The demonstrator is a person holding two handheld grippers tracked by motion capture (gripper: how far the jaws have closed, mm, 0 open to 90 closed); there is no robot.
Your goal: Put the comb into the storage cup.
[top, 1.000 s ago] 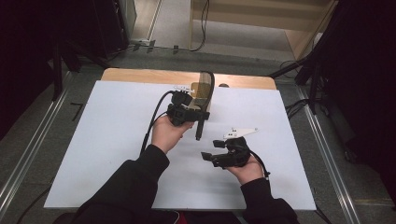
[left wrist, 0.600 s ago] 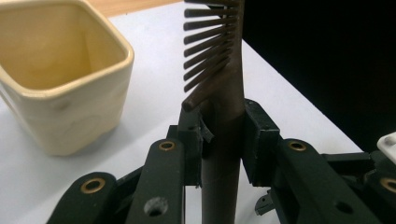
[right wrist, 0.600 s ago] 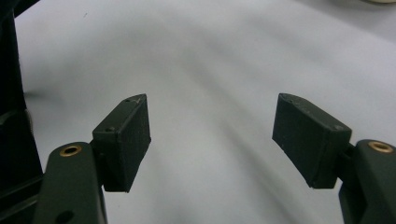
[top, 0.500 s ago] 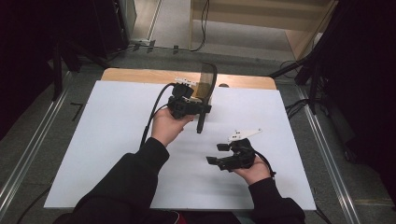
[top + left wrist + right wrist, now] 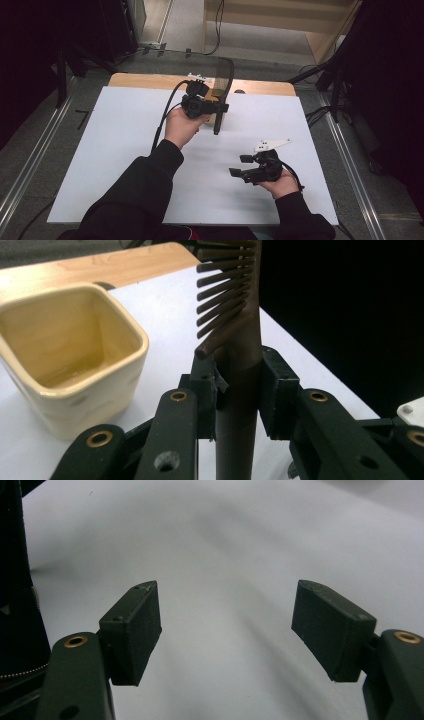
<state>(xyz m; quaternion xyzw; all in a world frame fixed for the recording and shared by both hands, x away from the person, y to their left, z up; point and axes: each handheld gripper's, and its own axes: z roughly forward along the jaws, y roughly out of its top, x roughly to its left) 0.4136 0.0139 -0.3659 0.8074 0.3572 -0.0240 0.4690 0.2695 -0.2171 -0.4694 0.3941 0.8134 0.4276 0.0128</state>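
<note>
Left gripper view tells most of the story: the left claw (image 5: 239, 390) is clamped on the handle of a dark brown comb (image 5: 235, 315), just below where the teeth start, with the comb standing more or less upright along the jaws. Right next to it sits a cream square cup (image 5: 65, 355), open top, nothing inside as far as I can see. From the high view, the left claw (image 5: 216, 114) has the comb (image 5: 224, 95) held up off the white table (image 5: 125, 150) at the far edge, right over the spot where the cup would be, though the hand mostly hides the cup there. So the pickup part looks done to me, and what's left is getting the comb down into the cup and letting go, if that's the plan. The right claw (image 5: 230, 630) is wide open with nothing between its pads, just bare table under it; in the high view it (image 5: 240, 166) hangs near the person's side, well apart from the comb.
</note>
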